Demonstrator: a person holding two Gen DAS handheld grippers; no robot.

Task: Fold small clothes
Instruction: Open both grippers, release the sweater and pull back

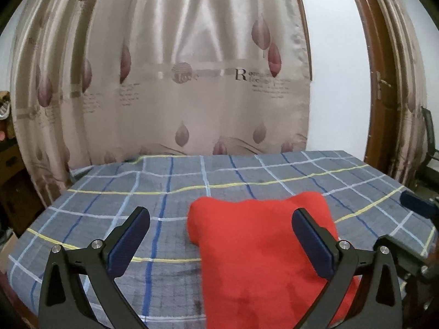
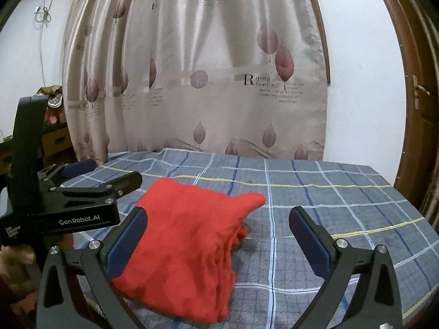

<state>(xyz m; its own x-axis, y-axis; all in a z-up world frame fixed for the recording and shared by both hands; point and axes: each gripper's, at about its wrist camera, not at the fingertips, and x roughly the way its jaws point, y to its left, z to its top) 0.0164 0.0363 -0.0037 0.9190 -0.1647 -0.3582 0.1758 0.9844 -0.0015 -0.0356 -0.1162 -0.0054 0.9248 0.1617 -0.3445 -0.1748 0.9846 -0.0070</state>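
The red garment (image 2: 189, 249) lies folded in several layers near the front edge of the checked bed (image 2: 343, 205). Both tongs, left (image 1: 219, 244) and right (image 2: 216, 244), gape wide, holding nothing. It looks soft, light and floppy; pinch all layers at a corner.

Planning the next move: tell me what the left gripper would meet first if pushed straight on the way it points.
Probably the checked cloth on the table beyond its open jaws; the left gripper has the red garment lying slightly to its right. Depth is unclear.
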